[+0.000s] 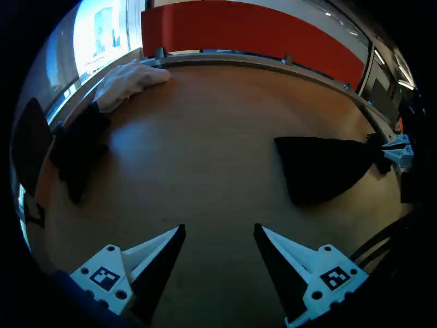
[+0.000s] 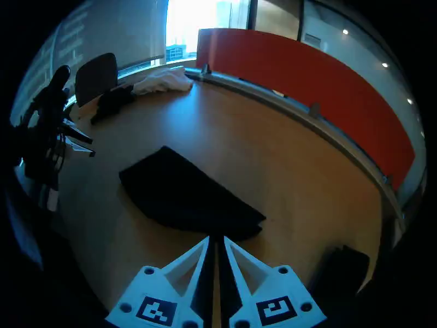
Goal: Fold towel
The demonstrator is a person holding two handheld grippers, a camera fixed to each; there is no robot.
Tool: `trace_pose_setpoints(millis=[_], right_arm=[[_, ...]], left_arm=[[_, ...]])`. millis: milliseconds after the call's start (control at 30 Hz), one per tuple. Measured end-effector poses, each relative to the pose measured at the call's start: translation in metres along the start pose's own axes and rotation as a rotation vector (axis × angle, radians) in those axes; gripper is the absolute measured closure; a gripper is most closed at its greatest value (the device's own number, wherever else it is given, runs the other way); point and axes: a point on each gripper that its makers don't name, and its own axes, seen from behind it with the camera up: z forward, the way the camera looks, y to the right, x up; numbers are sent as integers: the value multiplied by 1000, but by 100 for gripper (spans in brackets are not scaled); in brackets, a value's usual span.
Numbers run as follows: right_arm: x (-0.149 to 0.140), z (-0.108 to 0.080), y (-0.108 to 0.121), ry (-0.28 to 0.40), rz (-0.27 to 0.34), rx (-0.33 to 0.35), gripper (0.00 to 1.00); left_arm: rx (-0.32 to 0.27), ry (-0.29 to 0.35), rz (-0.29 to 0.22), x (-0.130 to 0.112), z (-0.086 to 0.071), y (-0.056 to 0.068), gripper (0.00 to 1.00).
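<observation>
The towel (image 2: pixel 185 197) lies on the table (image 2: pixel 306 180), its near edge at the tips of the right gripper (image 2: pixel 217 243). At the table's far corner a crumpled cloth (image 2: pixel 164 82) sits beside a second cloth (image 2: pixel 112 101), with a chair (image 2: pixel 95 74) behind them. A partition (image 2: pixel 306 82) runs along the table's far edge.

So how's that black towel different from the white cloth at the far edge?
The black towel lies flat and spread out mid-table; the white cloth is bunched in a heap at the far edge. The black towel is dark, the white cloth pale. Both rest on the wooden table.
</observation>
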Motion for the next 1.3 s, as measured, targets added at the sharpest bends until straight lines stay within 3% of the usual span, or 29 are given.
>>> trace_pose_setpoints(millis=[367, 733, 1300], right_arm=[[35, -26, 11, 53, -46, -24, 93], [45, -44, 18, 64, -81, -37, 93], [47, -30, 4, 52, -121, 2, 94]], left_arm=[[-6, 4, 6, 5, 0, 3, 7], [-8, 2, 7, 4, 0, 7, 7], [-14, -2, 13, 3, 0, 12, 7]])
